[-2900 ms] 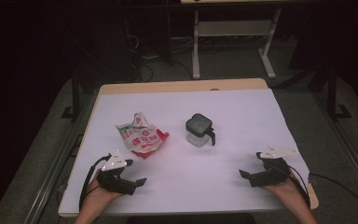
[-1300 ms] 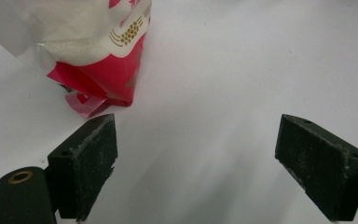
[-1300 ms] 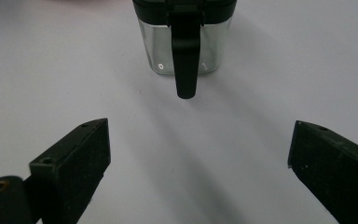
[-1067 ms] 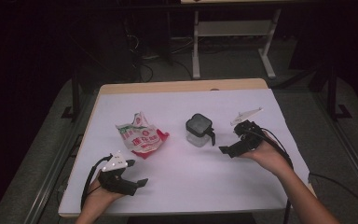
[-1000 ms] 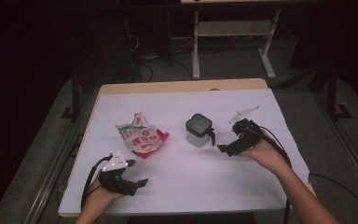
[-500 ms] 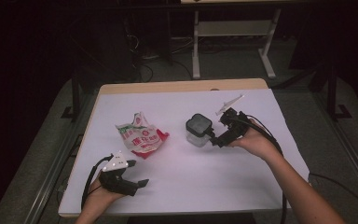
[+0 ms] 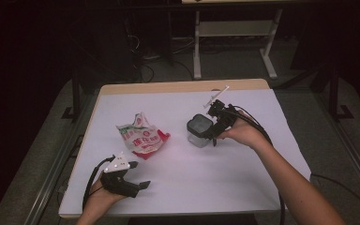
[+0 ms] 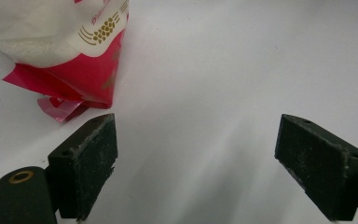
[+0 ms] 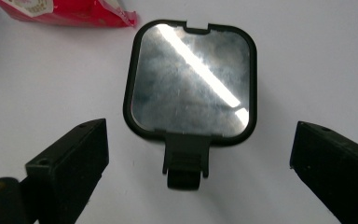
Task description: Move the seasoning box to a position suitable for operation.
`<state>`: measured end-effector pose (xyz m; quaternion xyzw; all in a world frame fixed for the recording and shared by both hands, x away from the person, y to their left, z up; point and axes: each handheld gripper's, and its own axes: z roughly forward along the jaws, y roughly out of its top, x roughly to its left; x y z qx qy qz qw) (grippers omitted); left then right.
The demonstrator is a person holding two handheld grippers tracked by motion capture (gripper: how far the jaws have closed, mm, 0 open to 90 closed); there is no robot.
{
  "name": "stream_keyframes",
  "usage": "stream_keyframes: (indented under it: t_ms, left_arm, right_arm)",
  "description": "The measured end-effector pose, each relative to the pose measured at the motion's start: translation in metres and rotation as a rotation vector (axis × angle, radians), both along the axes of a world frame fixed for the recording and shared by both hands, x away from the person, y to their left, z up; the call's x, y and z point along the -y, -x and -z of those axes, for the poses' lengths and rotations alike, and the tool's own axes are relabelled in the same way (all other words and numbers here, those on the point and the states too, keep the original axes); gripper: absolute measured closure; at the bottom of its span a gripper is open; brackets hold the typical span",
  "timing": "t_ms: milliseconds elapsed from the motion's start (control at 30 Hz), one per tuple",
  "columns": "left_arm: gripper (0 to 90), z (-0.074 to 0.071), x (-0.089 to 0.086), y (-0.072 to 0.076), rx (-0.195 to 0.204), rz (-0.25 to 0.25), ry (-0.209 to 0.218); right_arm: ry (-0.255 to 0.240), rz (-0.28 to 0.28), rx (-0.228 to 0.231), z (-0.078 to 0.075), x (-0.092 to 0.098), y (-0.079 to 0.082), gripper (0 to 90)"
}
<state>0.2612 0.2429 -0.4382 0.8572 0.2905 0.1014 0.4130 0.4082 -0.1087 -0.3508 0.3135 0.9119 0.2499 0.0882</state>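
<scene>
A clear square container with a black-rimmed lid (image 7: 199, 130) (image 9: 191, 79) stands mid-table. My right gripper (image 7: 213, 131) (image 9: 200, 154) hovers at its right side, open, jaws wide on either side of the lid's black latch (image 9: 185, 161) without touching it. A crumpled red, white and green food bag (image 7: 142, 137) (image 8: 56, 51) lies to the left of the container. My left gripper (image 7: 140, 186) (image 8: 209, 168) rests near the front left edge, open, with nothing between its jaws; the bag's red corner lies just beyond its left jaw.
The white-covered table (image 7: 243, 178) has a wooden rim at the back. Dark floor, cables and a white metal stand (image 7: 234, 37) lie beyond it. A metal rail (image 7: 56, 173) runs along the left side.
My right gripper has travelled from the front right corner up and leftward to the container, and now tilts over its lid. The left gripper, bag and container have stayed put.
</scene>
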Motion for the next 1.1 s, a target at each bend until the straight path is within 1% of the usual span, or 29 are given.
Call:
stream_keyframes:
  t_ms: [100, 133, 167, 233, 333, 367, 400, 500, 567, 633, 667, 700, 733, 867, 1100]
  left_arm:
    - [12.7, 0.000, 0.000, 0.000, -0.002, 0.003, 0.002]
    - [12.8, 0.000, 0.000, 0.000, -0.002, 0.006, 0.000]
    - [12.8, 0.001, 0.000, 0.000, -0.006, 0.004, 0.003]
    - [12.8, 0.001, 0.001, 0.000, -0.009, 0.007, 0.002]
    - [12.8, 0.001, 0.001, 0.000, -0.012, 0.009, 0.001]
    - [12.8, 0.001, 0.001, 0.000, -0.012, 0.011, 0.000]
    - [12.8, 0.002, 0.001, 0.000, -0.011, 0.014, -0.002]
    - [12.8, 0.002, 0.001, 0.000, -0.021, 0.014, 0.002]
    - [12.8, 0.002, 0.002, 0.000, -0.020, 0.018, -0.002]
    - [12.8, 0.002, 0.001, 0.000, -0.021, 0.020, -0.008]
    - [12.8, 0.003, 0.002, 0.000, -0.019, 0.022, -0.005]
    - [12.8, 0.003, 0.002, 0.000, -0.018, 0.024, -0.011]
    - [12.8, 0.003, 0.002, 0.000, -0.019, 0.022, -0.005]
    - [12.8, 0.003, 0.002, 0.000, -0.020, 0.022, -0.001]
    - [12.8, 0.003, 0.002, 0.000, -0.023, 0.023, -0.005]
  right_arm:
    - [0.018, -0.006, -0.010, -0.001, -0.008, -0.006, 3.9]
    - [0.010, -0.016, -0.009, -0.001, -0.010, -0.009, 4.2]
    - [0.009, -0.010, -0.023, -0.001, -0.012, -0.011, 4.2]
    - [0.023, -0.021, -0.024, -0.001, -0.016, -0.015, 4.2]
    - [0.025, -0.026, -0.035, 0.000, -0.023, -0.020, 4.2]
    - [0.015, -0.026, -0.042, 0.001, -0.025, -0.022, 4.2]
    - [0.017, -0.031, -0.045, 0.002, -0.026, -0.023, 4.2]
    - [0.036, -0.034, -0.063, 0.011, -0.030, -0.027, 3.1]
    - [0.043, -0.036, -0.057, 0.015, -0.033, -0.029, 2.4]
    - [0.040, -0.043, -0.062, 0.018, -0.035, -0.030, 2.5]
    - [0.046, -0.042, -0.062, 0.019, -0.038, -0.031, 2.5]
    - [0.048, -0.041, -0.064, 0.021, -0.039, -0.031, 2.5]
    - [0.063, -0.048, -0.065, 0.023, -0.040, -0.032, 2.5]
    - [0.078, -0.045, -0.081, 0.032, -0.045, -0.035, 2.6]
    - [0.085, -0.049, -0.097, 0.038, -0.048, -0.039, 5.8]
